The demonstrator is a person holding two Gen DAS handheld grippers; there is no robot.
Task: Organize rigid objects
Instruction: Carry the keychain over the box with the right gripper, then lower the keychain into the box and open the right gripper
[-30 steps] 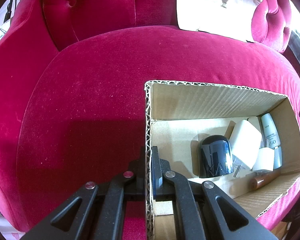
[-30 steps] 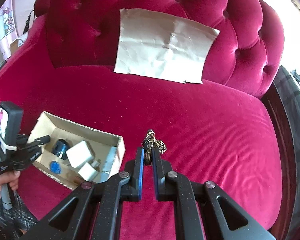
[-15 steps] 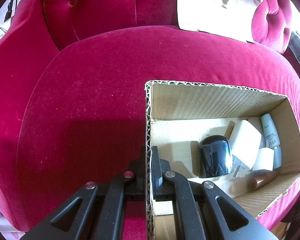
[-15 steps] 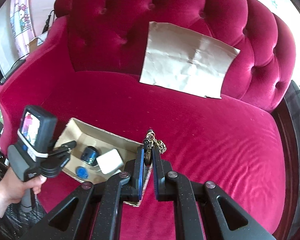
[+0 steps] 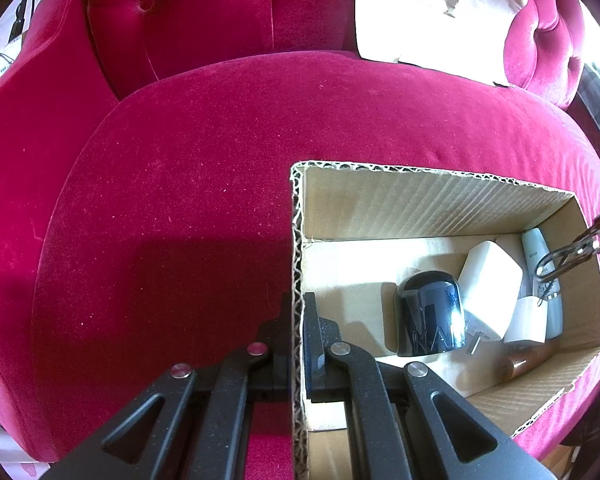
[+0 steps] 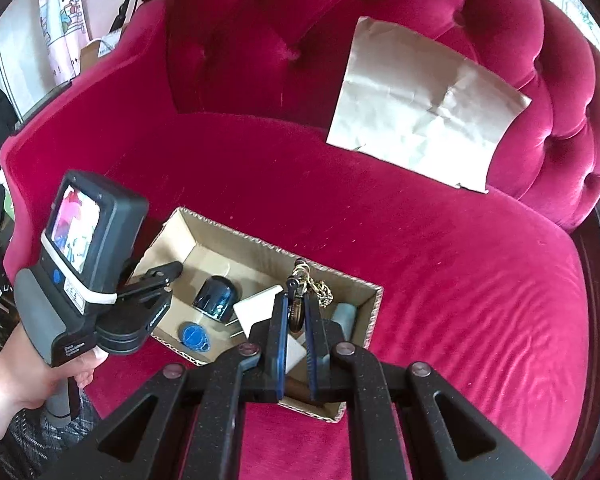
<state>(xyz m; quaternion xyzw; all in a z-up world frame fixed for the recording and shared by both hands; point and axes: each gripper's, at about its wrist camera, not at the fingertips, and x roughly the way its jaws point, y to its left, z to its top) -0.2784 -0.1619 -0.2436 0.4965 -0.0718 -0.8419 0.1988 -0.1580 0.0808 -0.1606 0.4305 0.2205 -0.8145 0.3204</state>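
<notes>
An open cardboard box [image 5: 420, 208] [image 6: 260, 248] sits on the red velvet sofa. Inside lie a black glossy jar [image 5: 430, 320] [image 6: 216, 298], a white cube [image 5: 490, 284] [image 6: 258, 306], a pale blue tube [image 5: 540, 264] [image 6: 344, 316], a brown item [image 5: 520, 362] and a blue disc [image 6: 194, 336]. My left gripper [image 5: 298, 312] [image 6: 168, 274] is shut on the box's left wall. Above the box's right end, my right gripper [image 6: 296, 300] is shut on a brass pendant with a gold chain [image 6: 320, 288]. That chain [image 5: 572, 246] dangles into the left wrist view at the right edge.
A creased sheet of paper [image 6: 424, 120] [image 5: 432, 16] leans on the tufted sofa back. A person's hand [image 6: 28, 380] grips the left gripper's handle. Bare red seat cushion [image 6: 480, 280] spreads to the right of the box. The sofa arm [image 6: 80, 112] rises on the left.
My right gripper carried the pendant and chain leftward from beside the box to above its right end. The chain has come into the left wrist view. The left gripper and box stayed still.
</notes>
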